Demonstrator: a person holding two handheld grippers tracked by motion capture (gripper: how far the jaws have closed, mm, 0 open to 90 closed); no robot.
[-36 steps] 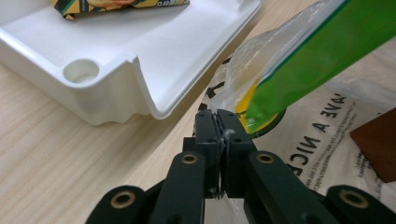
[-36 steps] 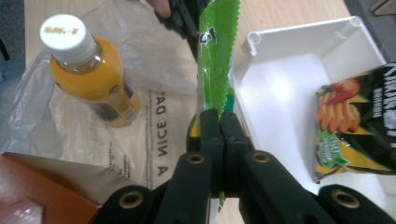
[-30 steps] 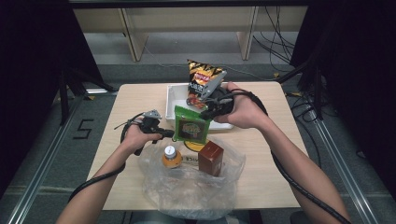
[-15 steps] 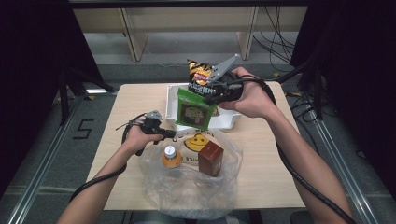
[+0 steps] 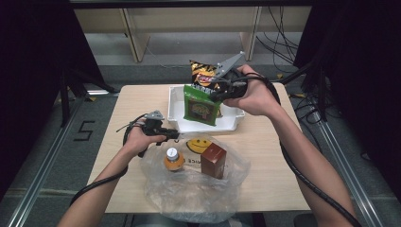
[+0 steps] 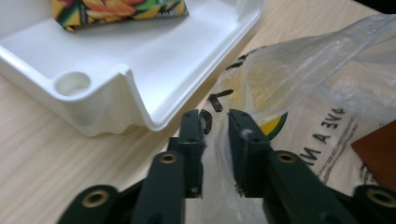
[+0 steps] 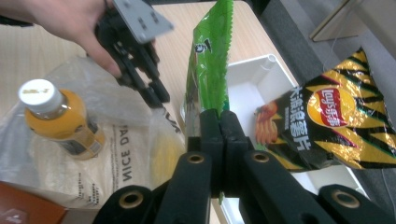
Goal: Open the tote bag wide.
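Observation:
My right gripper [image 5: 213,91] [image 7: 219,117] is shut on the top edge of a green snack bag [image 5: 201,106] [image 7: 210,60], which hangs upright over the white tray [image 5: 175,101] [image 7: 254,63]. A black and yellow chips bag [image 5: 201,73] [image 7: 327,121] leans in the tray's far side. My left gripper [image 5: 174,135] [image 6: 215,121] lies low at the mouth of the clear plastic bag [image 5: 189,189] [image 6: 317,70]. Its jaws have just been opening and stand a little apart, with the bag's film loose between them.
Inside the plastic bag stand an orange juice bottle [image 5: 173,160] [image 7: 58,119] and a brown box [image 5: 213,160] [image 6: 378,144], beside a printed smiley. The tray's corner [image 6: 126,79] sits just left of my left jaws. Bare wood lies left of the tray.
The right hand has lifted the green snack bag away from the plastic bag and carried it back over the tray. The left hand has stayed at the bag's mouth.

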